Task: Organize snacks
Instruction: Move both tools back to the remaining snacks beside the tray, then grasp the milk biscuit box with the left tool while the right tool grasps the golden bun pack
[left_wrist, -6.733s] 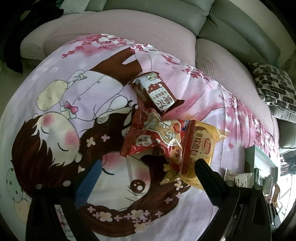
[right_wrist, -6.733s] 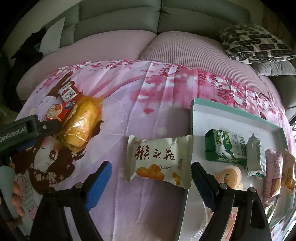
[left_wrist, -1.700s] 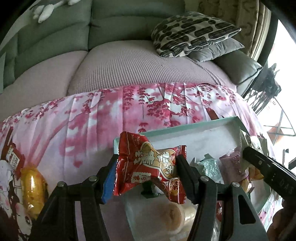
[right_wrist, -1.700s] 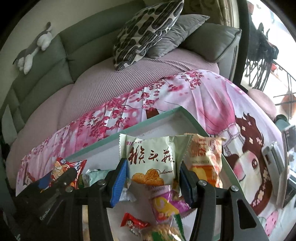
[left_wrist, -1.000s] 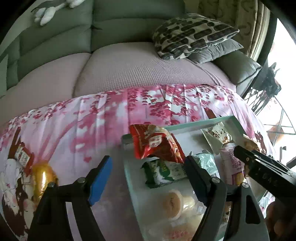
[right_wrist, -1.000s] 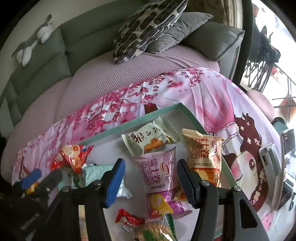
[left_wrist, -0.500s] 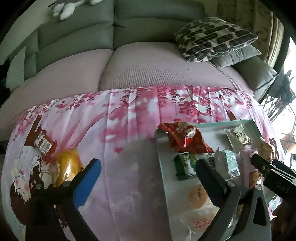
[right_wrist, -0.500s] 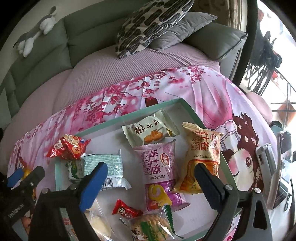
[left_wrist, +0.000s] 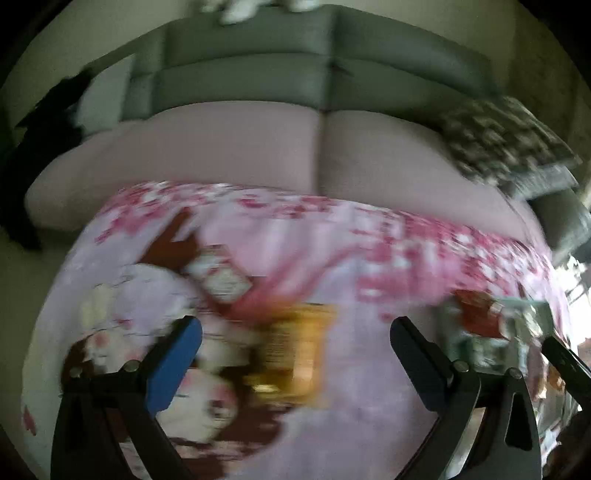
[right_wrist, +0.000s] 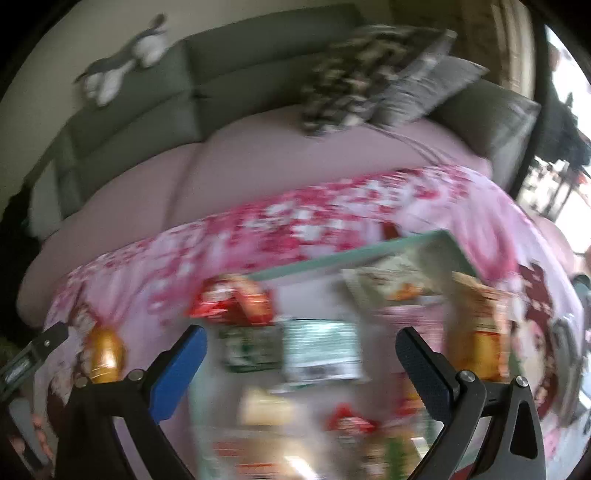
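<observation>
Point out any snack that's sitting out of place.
Two stand out: the yellow packet and the brown-and-white packet lie on the pink blanket, apart from the tray where the rest sit. The blur hides any damage.

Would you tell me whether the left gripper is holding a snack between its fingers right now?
No, the left gripper is open and empty; the yellow snack packet lies on the pink cloth beyond it.

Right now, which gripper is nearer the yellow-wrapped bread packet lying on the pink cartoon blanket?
Left. The left gripper hangs open right over the yellow-wrapped bread packet; the right gripper, jaws opening, is over the tray, with the packet off to its left.
</observation>
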